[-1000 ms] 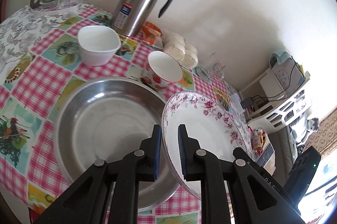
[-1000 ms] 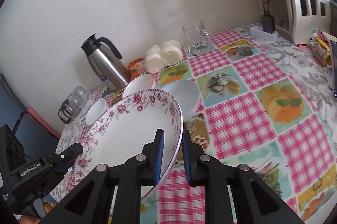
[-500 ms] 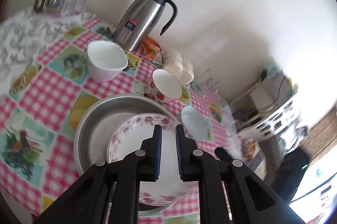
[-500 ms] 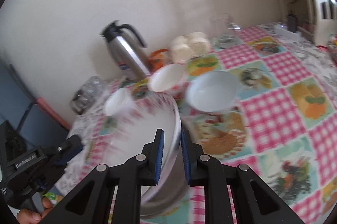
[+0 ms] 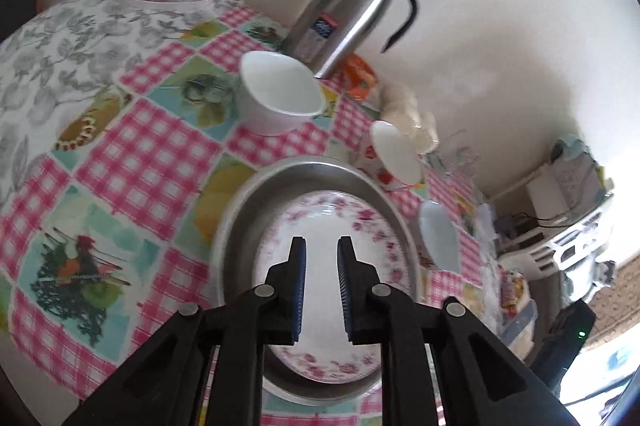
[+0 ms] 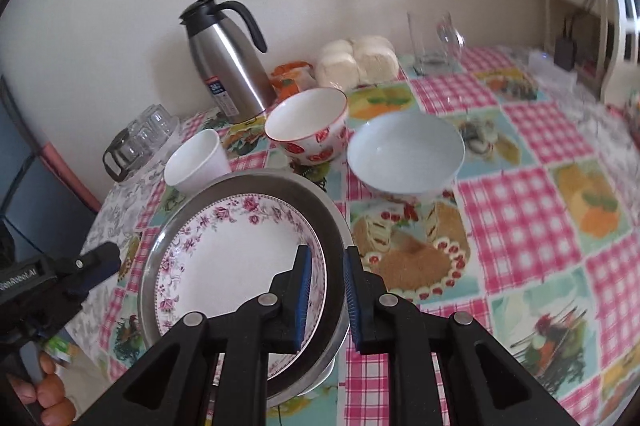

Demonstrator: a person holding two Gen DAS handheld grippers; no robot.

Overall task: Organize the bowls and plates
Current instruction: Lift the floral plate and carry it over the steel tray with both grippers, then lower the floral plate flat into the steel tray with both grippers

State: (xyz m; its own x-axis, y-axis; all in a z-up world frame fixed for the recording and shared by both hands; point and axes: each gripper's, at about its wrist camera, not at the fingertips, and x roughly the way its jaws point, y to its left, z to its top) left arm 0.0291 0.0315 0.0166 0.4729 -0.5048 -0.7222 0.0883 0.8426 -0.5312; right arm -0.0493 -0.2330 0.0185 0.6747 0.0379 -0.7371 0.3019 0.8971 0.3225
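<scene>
The floral plate (image 6: 224,258) is lying inside the steel basin (image 6: 320,210) on the bench (image 6: 520,210). The left tongs (image 5: 322,254) have just been opening, nothing between them. The right tongs (image 6: 324,262) are straddling both rims, narrowly parted; grip unclear.

The tabletop (image 6: 520,194) wears a pink-checked cloth with food pictures. Directly beneath both tongs sits a steel basin (image 6: 334,222). Beyond the right tongs (image 6: 325,292) stand a pale blue bowl (image 6: 404,156), a strawberry bowl (image 6: 306,124), a white cup (image 6: 198,162), a steel jug (image 6: 228,66), white buns (image 6: 356,60) and a glass mug (image 6: 434,42). Far left, clear glasses (image 6: 140,138) cluster at the tabletop's edge.
</scene>
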